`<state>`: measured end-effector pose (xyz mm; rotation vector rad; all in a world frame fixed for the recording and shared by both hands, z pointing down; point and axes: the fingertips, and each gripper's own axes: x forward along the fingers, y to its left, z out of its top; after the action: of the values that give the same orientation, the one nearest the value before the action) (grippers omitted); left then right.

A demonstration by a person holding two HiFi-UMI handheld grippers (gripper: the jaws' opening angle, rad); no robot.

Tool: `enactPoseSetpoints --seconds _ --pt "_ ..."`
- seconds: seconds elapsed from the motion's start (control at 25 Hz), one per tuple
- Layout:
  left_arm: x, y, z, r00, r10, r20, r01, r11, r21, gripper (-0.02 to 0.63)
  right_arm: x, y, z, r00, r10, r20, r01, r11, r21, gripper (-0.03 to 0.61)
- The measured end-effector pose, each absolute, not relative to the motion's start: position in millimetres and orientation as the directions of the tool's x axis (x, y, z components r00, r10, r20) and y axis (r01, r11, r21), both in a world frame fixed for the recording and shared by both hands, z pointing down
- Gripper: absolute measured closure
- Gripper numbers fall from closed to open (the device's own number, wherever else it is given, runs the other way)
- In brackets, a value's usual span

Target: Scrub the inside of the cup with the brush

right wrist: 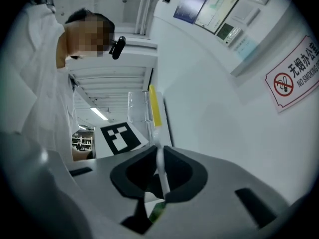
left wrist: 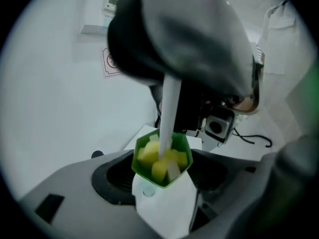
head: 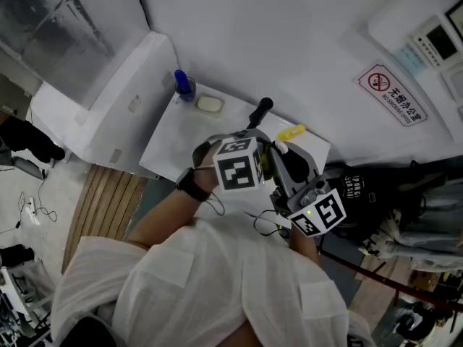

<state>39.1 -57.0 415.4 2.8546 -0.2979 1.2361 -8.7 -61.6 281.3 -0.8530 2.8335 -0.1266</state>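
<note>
The cup (left wrist: 185, 151) is green inside and white outside. It sits tilted between the jaws of my left gripper (left wrist: 164, 184), which is shut on its sides. Inside it rests the yellow sponge head (left wrist: 158, 168) of the brush, whose white handle (left wrist: 171, 103) rises up out of the cup. My right gripper (right wrist: 160, 179) is shut on that handle, and the handle's yellow end (right wrist: 155, 106) sticks out beyond the jaws. In the head view both grippers meet over the white table, the left gripper (head: 253, 162) beside the right gripper (head: 286, 159), with the yellow handle end (head: 291, 132) showing.
On the white table (head: 173, 142) stand a blue bottle (head: 184, 84) and a small pale dish (head: 210, 105) at the far corner. A black handle (head: 261, 111) lies just beyond the grippers. A wall with a no-smoking sign (head: 394, 96) is close behind.
</note>
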Motion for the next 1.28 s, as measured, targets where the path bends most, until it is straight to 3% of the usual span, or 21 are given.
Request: enactPoseSetpoints --seconds 0.52,0.84,1.28 --pt "41.0 -55.3 416.8 0.697 -0.149 0.701 -0.197 -0.98 -0.012 0.31 -3.0 -60.3 281.5 -0.802 -0.584 -0.124 -0.561 0.808 -0.178 0.537" --pt "33.3 -55.0 429.5 0.655 -0.168 0.737 -0.204 -0.978 -0.041 0.31 -0.6 -51.9 249.3 -0.808 -0.541 -0.232 -0.515 0.841 -0.167 0.537" --pt "28.2 -53.8 419.9 0.655 -0.185 0.733 -0.209 -0.976 -0.06 0.31 -9.2 -58.9 290.1 -0.821 -0.549 -0.154 -0.521 0.832 -0.192 0.537"
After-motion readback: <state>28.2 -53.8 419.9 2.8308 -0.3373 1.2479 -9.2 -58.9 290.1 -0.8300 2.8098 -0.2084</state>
